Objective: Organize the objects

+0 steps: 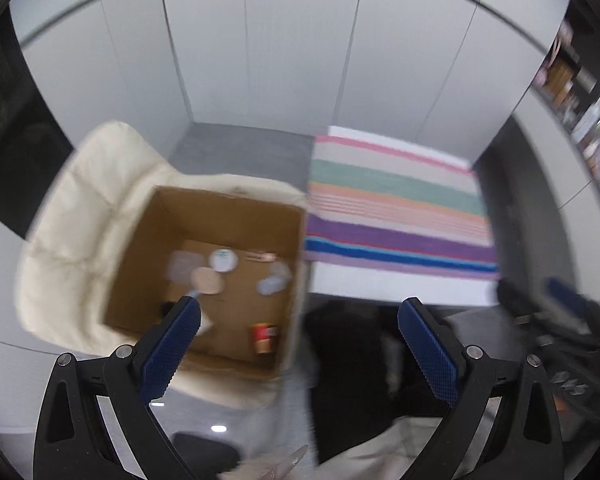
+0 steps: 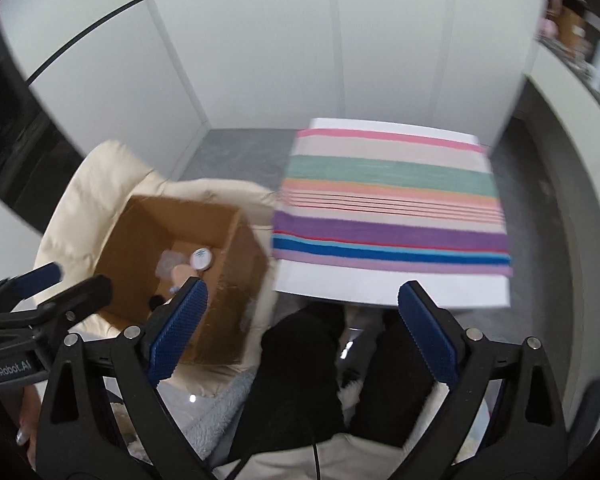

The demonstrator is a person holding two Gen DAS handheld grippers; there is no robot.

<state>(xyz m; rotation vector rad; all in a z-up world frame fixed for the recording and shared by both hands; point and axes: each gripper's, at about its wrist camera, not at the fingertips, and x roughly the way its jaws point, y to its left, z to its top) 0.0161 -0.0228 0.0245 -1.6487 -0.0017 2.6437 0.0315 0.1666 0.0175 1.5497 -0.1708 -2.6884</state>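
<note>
Small items are seemingly lying boxed already in the cardboard box (image 1: 220, 216); striped table (image 2: 388, 216) showing bare; both grippers, left (image 1: 300, 320) and right (image 2: 302, 308), hanging with jaws wide apart, holding nothing.

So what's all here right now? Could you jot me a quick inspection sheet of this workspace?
Surface: white table under a striped cloth, nothing on it.
Job's things: open cardboard box on a cream chair, holding a white round lid, a red can and blurred small items.
Clutter: nothing seen.
Tongs: left tongs open, empty; right tongs open, empty.
Cables: thin black cable at the bottom.
Surroundings: white wall panels, grey floor, shelves.
</note>
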